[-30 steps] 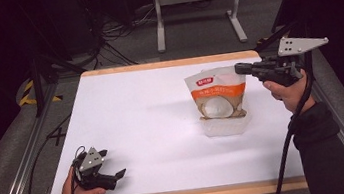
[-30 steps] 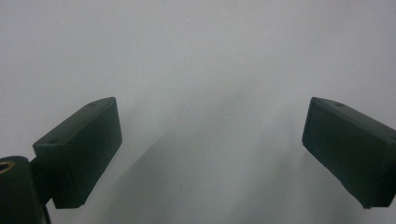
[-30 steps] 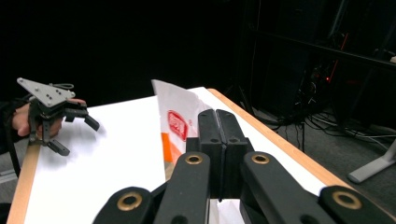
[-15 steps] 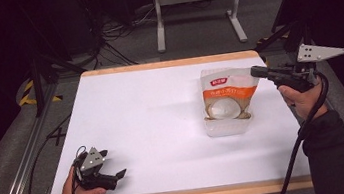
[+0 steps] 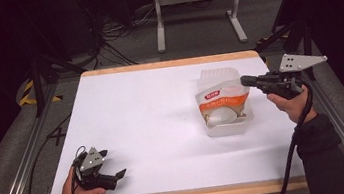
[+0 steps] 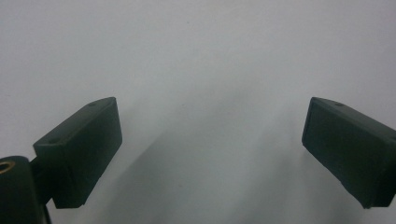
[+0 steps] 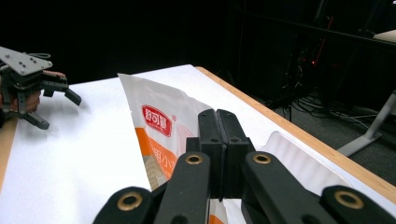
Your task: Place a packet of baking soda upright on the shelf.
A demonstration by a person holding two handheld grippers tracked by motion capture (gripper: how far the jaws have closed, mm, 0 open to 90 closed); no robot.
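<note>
The pouch (image 5: 223, 104) stands in a clear tray (image 5: 228, 126) on the surface's right side; the right gripper (image 5: 244, 81), jaws closed, pinches its top edge. Judged light, soft, crinkly film: best held at the sealed top. The left gripper (image 5: 117, 174) rests open.

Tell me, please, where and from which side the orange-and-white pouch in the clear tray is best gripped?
Probably by the pouch's flat upper edge, coming from the table's right, where the right gripper is, jaws shut. That edge is thin, stands above the clear tray wall and is free; the bulging lower part sits inside the tray.
</note>
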